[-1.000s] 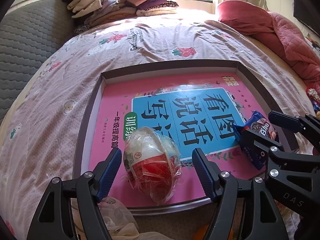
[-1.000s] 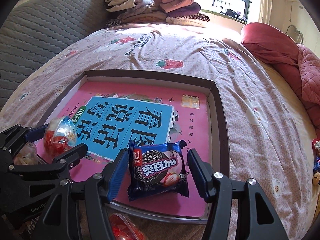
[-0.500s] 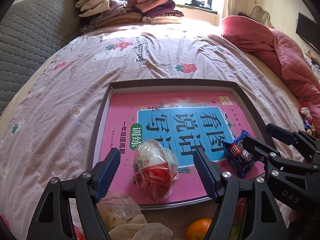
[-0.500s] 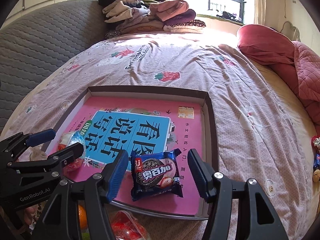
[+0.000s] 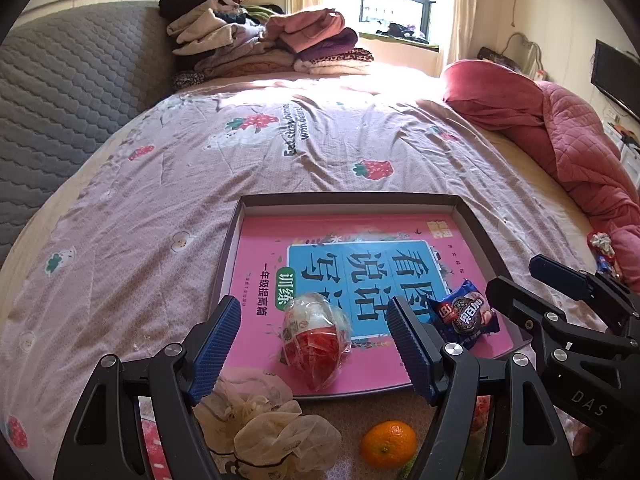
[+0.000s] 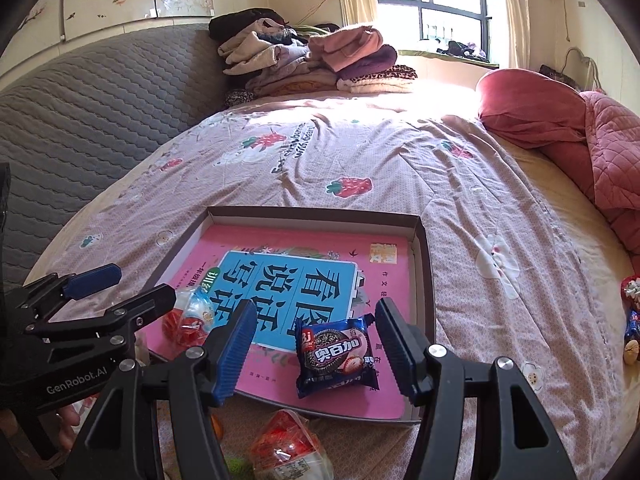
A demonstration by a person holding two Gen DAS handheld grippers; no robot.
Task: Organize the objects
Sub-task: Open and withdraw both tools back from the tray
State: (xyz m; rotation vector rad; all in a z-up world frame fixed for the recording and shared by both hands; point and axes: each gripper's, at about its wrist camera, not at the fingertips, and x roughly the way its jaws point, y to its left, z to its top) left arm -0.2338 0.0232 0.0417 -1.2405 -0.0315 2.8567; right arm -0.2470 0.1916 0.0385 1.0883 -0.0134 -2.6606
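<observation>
A shallow brown box tray (image 5: 234,236) (image 6: 424,264) lies on the bed with a pink and blue book (image 5: 360,268) (image 6: 292,276) flat inside. A clear-wrapped red and white snack (image 5: 316,336) (image 6: 190,318) lies on the book's near left part. A blue cookie packet (image 5: 464,316) (image 6: 334,354) lies on its near right part. My left gripper (image 5: 314,344) is open and empty, just above and behind the wrapped snack. My right gripper (image 6: 316,350) is open and empty, above and behind the cookie packet.
Near the tray's front edge lie an orange (image 5: 386,444), a crumpled pale bag (image 5: 264,420) and another red snack bag (image 6: 286,450). Folded clothes (image 5: 260,40) are piled at the bed's far end. A red quilt (image 5: 560,128) lies at right. Small items (image 6: 632,320) lie at far right.
Both grippers have pulled back and up from the tray, open, leaving the wrapped snack and the cookie packet lying on the book. More of the bed and near-edge items show.
</observation>
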